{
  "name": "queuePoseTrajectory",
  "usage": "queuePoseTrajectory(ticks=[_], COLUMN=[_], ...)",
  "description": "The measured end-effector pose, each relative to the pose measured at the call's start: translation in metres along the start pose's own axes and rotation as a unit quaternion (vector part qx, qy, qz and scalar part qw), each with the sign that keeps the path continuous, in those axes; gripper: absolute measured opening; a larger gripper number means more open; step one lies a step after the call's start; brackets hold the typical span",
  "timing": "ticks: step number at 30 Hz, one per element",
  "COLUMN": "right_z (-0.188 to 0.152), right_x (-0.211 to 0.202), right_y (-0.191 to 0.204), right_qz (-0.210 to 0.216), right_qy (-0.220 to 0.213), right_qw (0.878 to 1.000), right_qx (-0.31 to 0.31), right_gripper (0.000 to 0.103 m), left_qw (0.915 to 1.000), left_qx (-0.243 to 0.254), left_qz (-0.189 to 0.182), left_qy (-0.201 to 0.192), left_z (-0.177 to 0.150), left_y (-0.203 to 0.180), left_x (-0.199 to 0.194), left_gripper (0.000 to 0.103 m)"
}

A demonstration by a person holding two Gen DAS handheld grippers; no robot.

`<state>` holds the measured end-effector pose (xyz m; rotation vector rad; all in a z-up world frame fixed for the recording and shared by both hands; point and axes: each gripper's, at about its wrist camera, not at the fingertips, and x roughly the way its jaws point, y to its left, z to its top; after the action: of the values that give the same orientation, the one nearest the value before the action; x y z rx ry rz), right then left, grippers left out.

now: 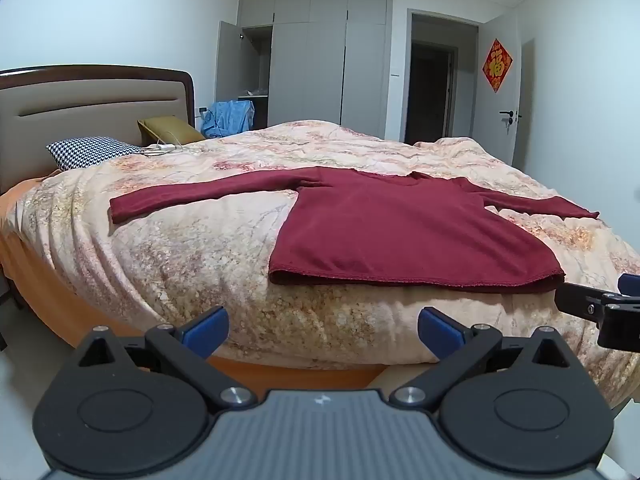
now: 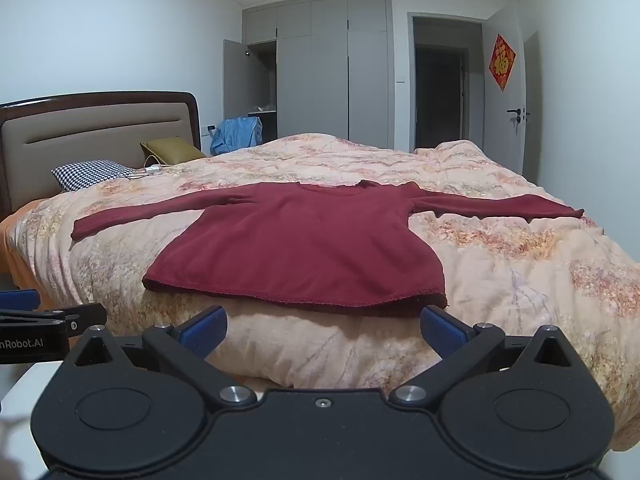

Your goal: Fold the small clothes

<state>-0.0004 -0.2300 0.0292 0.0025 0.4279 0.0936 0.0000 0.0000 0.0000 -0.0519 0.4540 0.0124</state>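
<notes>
From the left wrist view, the left gripper (image 1: 322, 330) hung just off the near edge of the bed (image 1: 224, 264), angled a little downward toward it, its blue-padded fingers (image 1: 206, 330) spread wide with nothing but quilt showing between them. The dark red sweater (image 1: 400, 232) lay flat on the floral quilt ahead and to the right, sleeves stretched out to either side, its hem near the bed's edge and clear of the pads. At the right border the right gripper (image 1: 600, 300) showed only as a black finger and a sliver of blue pad, the rest cut off. No hand or sleeve of the person could be seen. From the right wrist view, the right gripper (image 2: 322, 330) sat likewise tilted slightly down, jaws standing wide and empty, with the sweater (image 2: 304, 248) straight ahead; the hem's right corner lay just above the right pad (image 2: 442, 332), and whether they touched could not be told. The left gripper (image 2: 36, 312) entered at the left border, partly cropped, its printed lettering cut short. A checked pillow (image 2: 90, 172) lay by the headboard (image 2: 100, 128).
</notes>
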Motion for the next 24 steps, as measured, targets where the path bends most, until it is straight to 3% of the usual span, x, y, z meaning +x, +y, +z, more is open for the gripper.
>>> queuePoseTrajectory(ticks=[24], right_z=[0.0001], right_x=[0.0008], right_y=[-0.0012], right_qz=[0.0], right_qy=[0.003], right_qw=[1.0], right_qx=[0.005], right_gripper=[0.103], left_qw=[1.0], left_qx=[0.005], left_qz=[0.004], left_qy=[0.001], left_z=[0.0001], left_y=[-0.0017], left_x=[0.0013], left_gripper=[0.103])
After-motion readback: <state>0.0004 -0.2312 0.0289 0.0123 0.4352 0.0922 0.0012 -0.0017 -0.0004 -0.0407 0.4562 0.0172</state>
